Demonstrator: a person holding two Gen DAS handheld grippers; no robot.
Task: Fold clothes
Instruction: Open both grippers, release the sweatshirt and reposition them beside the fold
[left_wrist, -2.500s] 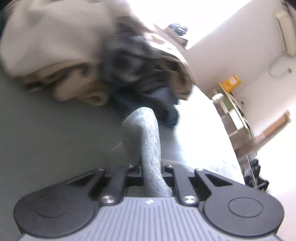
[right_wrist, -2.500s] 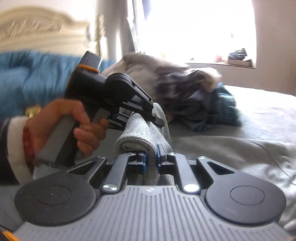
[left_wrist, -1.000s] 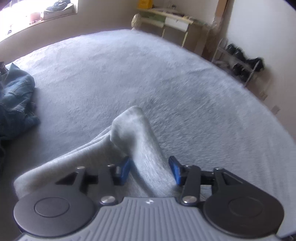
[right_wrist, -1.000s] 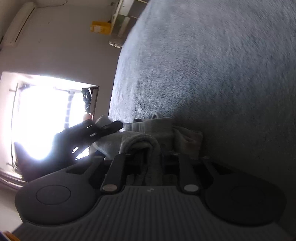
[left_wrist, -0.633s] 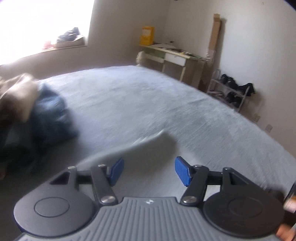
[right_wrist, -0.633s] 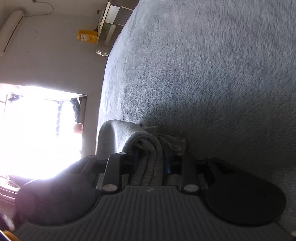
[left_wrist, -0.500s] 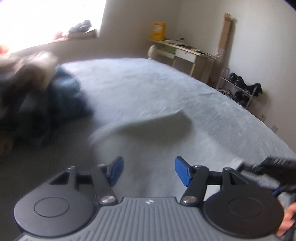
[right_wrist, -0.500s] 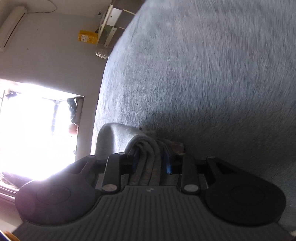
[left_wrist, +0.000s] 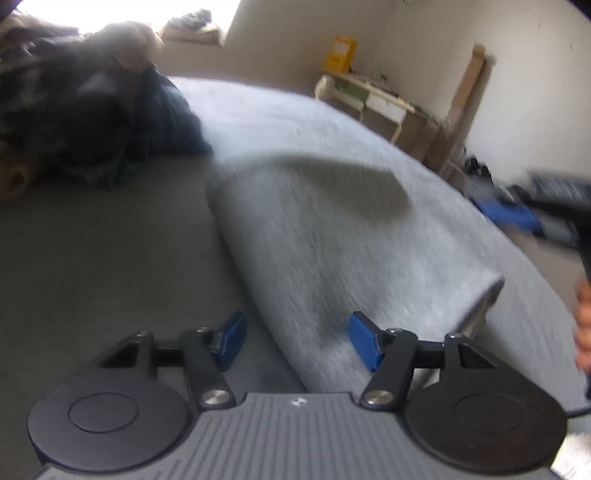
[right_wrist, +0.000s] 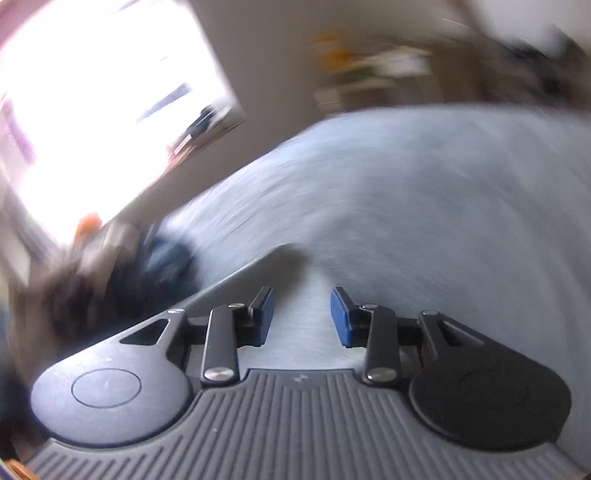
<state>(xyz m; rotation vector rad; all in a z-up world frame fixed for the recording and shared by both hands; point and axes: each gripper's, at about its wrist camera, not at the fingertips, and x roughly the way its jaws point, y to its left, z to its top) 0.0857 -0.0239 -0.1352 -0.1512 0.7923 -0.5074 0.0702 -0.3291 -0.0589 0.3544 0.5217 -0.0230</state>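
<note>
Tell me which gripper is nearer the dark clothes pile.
Left, as far as the blur allows. The left gripper is open over the folded grey garment, with the pile ahead to its left. The right gripper, also open, views the pile from farther off.

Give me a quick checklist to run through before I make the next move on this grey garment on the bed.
1. Left gripper free of cloth: ok, jaws open, nothing pinched.
2. Right gripper free of cloth: ok, jaws open, nothing between them.
3. Grey garment lying down on the bed: ok, it rests there as a folded slab with a rounded fold edge on its left.
4. Fold neat and edges aligned: cannot tell, both views are motion blurred.
5. Pile of unfolded clothes apart from the garment: ok, it sits further back to the left.
6. Views steady enough to aim: not ok, especially the right wrist view.
</note>
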